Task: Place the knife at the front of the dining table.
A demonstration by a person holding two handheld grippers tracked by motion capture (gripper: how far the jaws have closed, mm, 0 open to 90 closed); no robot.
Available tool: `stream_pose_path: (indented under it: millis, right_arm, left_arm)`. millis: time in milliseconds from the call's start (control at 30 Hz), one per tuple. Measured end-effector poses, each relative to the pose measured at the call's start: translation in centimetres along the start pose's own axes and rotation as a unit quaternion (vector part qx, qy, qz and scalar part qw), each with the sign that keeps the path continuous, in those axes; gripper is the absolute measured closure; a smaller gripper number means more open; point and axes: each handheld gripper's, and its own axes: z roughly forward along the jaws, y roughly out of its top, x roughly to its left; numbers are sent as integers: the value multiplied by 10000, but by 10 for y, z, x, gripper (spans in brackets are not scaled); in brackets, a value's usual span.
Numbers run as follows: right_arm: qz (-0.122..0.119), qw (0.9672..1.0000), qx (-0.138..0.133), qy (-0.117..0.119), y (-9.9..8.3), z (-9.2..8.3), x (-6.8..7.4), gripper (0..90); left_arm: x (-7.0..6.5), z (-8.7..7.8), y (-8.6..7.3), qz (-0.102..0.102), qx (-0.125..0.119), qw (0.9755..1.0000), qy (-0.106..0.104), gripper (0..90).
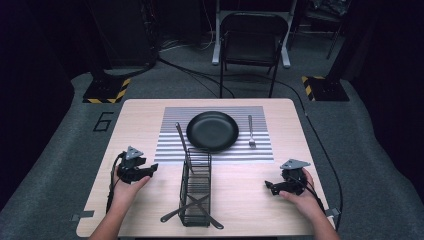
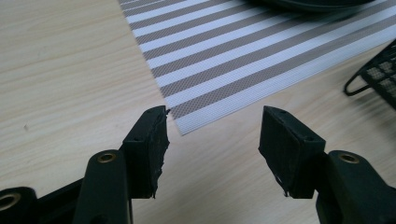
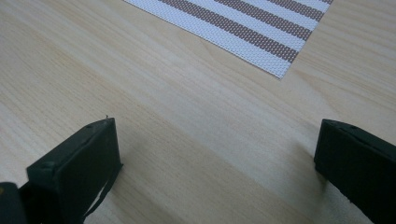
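Observation:
A black plate [image 1: 212, 131] rests on a grey-and-white striped placemat [image 1: 167, 147], and a fork [image 1: 251, 132] lies on the mat to its right. In front of the mat stands a black wire basket [image 1: 196, 187] with a dark utensil [image 1: 181, 137] leaning out of it. Two more utensils [image 1: 192, 210] cross at its near end. My left gripper [image 1: 151, 168] hovers left of the basket. Its jaws [image 2: 212, 135] are open over the mat's near corner [image 2: 187, 126], with nothing between them. My right gripper [image 1: 268, 186] sits right of the basket, wide open [image 3: 215, 149] over bare wood.
The wooden table [image 1: 135, 112] ends close behind both hands. A folding chair [image 1: 250, 37] stands beyond the far edge. In the left gripper view the basket's corner [image 2: 380, 74] shows at the right and the plate's rim [image 2: 317, 3] at the top.

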Motion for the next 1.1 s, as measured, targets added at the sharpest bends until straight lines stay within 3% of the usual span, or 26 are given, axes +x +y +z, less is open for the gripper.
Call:
stream_pose_path:
  millis: [167, 367, 533, 733, 967, 1033, 1100]
  right_arm:
    - [-6, 10000, -1, -2, 0, 0, 0, 0]
    - [-2, 10000, -1, 0, 0, 0, 0, 0]
    - [5, 10000, 0, 2, 0, 0, 0, 0]
    - [3, 10000, 1, 1, 0, 0, 0, 0]
    - [-1, 10000, 0, 2, 0, 0, 0, 0]
    - [1, 10000, 1, 1, 0, 0, 0, 0]
    - [-3, 10000, 0, 0, 0, 0, 0, 0]
  left_arm:
    - [-11, -8, 15, 23, -77, 9999, -115, 431]
    - [-17, -14, 27, -111, -251, 9992, -305, 431]
    - [-20, -14, 33, -275, -300, 9988, -283, 421]
    - [-23, -14, 40, -201, -293, 9988, -336, 425]
    - [-33, -23, 52, 42, -294, 9988, -392, 447]
    - [-37, -27, 57, 110, -352, 9984, -432, 462]
    - [-42, -31, 64, 163, -379, 9972, -618, 490]
